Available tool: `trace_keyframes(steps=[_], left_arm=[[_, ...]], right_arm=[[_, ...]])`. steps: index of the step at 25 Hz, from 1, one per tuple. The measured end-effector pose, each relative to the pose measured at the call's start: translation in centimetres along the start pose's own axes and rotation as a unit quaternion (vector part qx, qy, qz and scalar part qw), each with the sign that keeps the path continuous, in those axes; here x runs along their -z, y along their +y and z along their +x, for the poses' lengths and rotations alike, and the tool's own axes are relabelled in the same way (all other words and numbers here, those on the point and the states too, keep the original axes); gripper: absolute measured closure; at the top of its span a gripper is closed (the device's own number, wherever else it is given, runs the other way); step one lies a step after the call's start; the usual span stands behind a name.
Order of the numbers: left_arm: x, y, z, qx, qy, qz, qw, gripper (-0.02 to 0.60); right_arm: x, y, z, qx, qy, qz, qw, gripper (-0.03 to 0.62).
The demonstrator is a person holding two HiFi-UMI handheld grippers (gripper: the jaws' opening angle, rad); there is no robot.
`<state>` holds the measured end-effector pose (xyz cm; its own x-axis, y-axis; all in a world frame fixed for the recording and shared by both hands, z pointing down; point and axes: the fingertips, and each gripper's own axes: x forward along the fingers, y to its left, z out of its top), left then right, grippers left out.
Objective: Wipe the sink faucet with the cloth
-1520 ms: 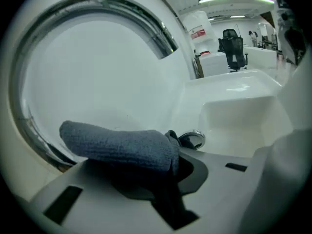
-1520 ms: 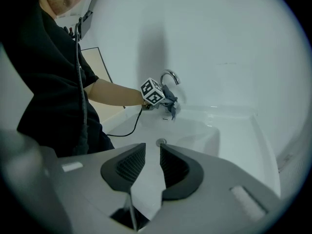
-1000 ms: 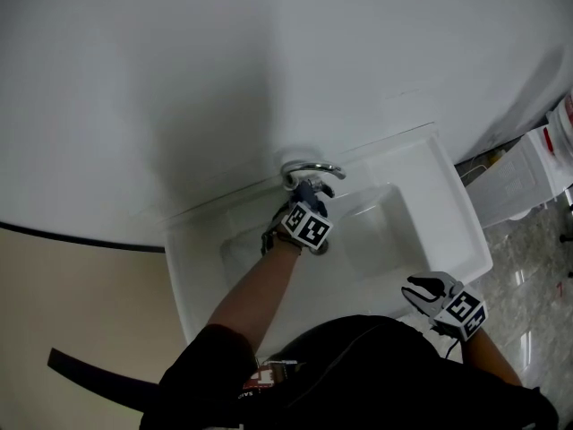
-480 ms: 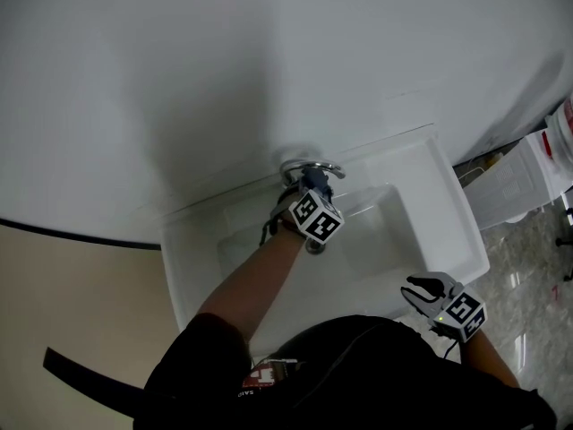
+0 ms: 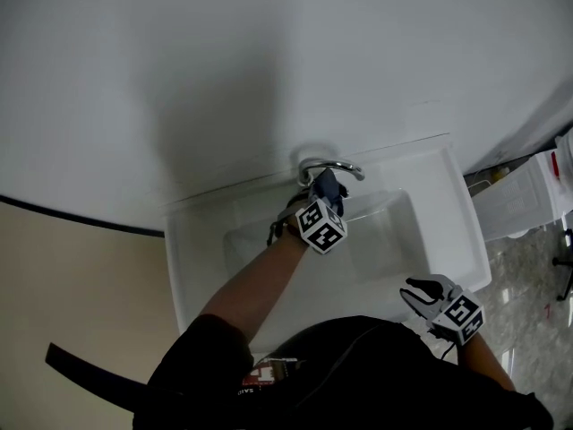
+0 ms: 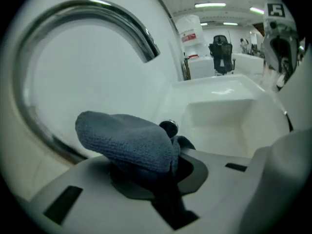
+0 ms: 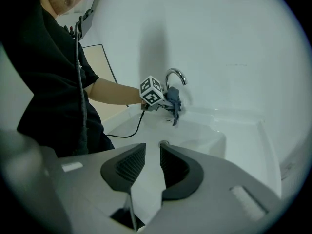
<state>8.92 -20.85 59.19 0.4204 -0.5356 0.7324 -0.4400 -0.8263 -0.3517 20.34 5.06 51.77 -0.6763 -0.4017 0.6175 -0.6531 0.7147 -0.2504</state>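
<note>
One faucet, base behind cloth

Faucet at sink back edge; cloth just before it.

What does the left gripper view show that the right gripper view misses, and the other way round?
Only the left gripper view: a close look at the blue cloth pinched in the left claw, plus an office chair and ceiling lights across the room.
Only the right gripper view: the right claw, open and empty, the person's black shirt and bare forearm, and the marker cube on the left claw.
Both: the curved chrome faucet, the white sink and the cloth.
</note>
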Motion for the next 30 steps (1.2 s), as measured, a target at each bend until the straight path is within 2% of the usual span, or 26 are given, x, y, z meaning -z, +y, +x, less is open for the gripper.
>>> trace_keyframes(steps=[2, 4, 6, 8, 10, 11, 14, 17, 22, 25, 27, 30], left_arm=[[2.1, 0.7, -2.3, 0.011, -0.010, -0.049, 0.9987, 0.517], [5.6, 3.1, -4.3, -0.007, 0.006, -0.085, 0.9963, 0.517], [8.3, 6.5, -4.7, -0.035, 0.031, -0.083, 0.9955, 0.517], [8.6, 8.7, -3.7, -0.044, 0.037, -0.030, 0.9979, 0.517], [7.5, 9.2, -2.2, -0.033, 0.033, 0.045, 0.9979, 0.517], [7.1, 9.2, -1.4, -0.030, 0.036, 0.086, 0.9951, 0.517], [6.9, 9.3, 0.5, -0.040, 0.062, 0.208, 0.9753, 0.517], [7.6, 8.8, 2.3, -0.049, 0.085, 0.294, 0.9509, 0.517], [7.3, 8.0, 0.8, -0.045, 0.071, 0.377, 0.9225, 0.520], [6.4, 8.3, -1.3, -0.047, 0.051, 0.404, 0.9120, 0.520], [6.1, 8.5, -0.9, -0.048, 0.055, 0.412, 0.9085, 0.520], [7.1, 8.0, 1.2, -0.043, 0.083, 0.400, 0.9116, 0.520]], right_arm=[[-0.2, 0.0, 0.1, 0.000, 0.002, -0.002, 1.000, 0.502], [-0.2, -0.3, 0.1, -0.001, 0.008, -0.001, 1.000, 0.502], [0.1, -0.6, 0.3, -0.002, 0.017, 0.000, 1.000, 0.502], [0.2, -0.6, 0.7, -0.005, 0.026, -0.001, 1.000, 0.502], [0.0, -0.2, 1.1, -0.009, 0.031, -0.004, 0.999, 0.502], [-0.2, 0.0, 1.2, -0.010, 0.032, -0.006, 0.999, 0.502], [-0.3, 0.1, 1.2, -0.006, 0.036, -0.010, 0.999, 0.502], [0.1, -0.3, 0.9, 0.002, 0.041, -0.005, 0.999, 0.502], [-0.3, -0.1, 1.0, 0.000, 0.034, -0.007, 0.999, 0.502], [-0.6, -0.3, 1.0, -0.002, 0.030, -0.007, 1.000, 0.502], [-0.3, -0.4, 1.2, -0.003, 0.033, -0.007, 0.999, 0.502], [-0.1, 0.0, 1.8, -0.008, 0.037, -0.005, 0.999, 0.502]])
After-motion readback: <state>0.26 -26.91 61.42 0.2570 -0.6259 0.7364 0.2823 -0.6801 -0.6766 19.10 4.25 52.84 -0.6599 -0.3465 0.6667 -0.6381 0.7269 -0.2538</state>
